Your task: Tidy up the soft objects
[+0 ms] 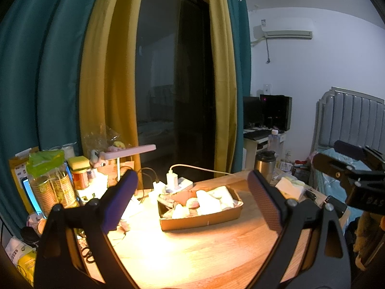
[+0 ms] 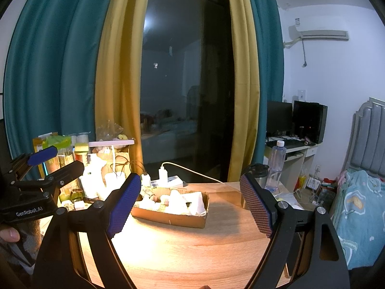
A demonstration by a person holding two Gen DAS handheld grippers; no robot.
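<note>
A shallow brown cardboard tray (image 1: 199,221) sits on the wooden table and holds several white and pale pink soft pieces (image 1: 207,201). It also shows in the right wrist view (image 2: 168,218) with the same white pieces (image 2: 178,201). My left gripper (image 1: 192,202) is open and empty, held above the table in front of the tray. My right gripper (image 2: 192,204) is open and empty, also in front of the tray. The left gripper shows at the left of the right wrist view (image 2: 55,159), and the right gripper at the right of the left wrist view (image 1: 336,154).
A lit desk lamp (image 1: 130,153), jars (image 1: 50,187), a power strip with chargers (image 1: 176,183) and cables crowd the table's left and back. A steel cup (image 1: 264,165), a water bottle (image 2: 276,166) and tissues (image 1: 288,187) stand at the right. A bed (image 2: 361,212) is at right.
</note>
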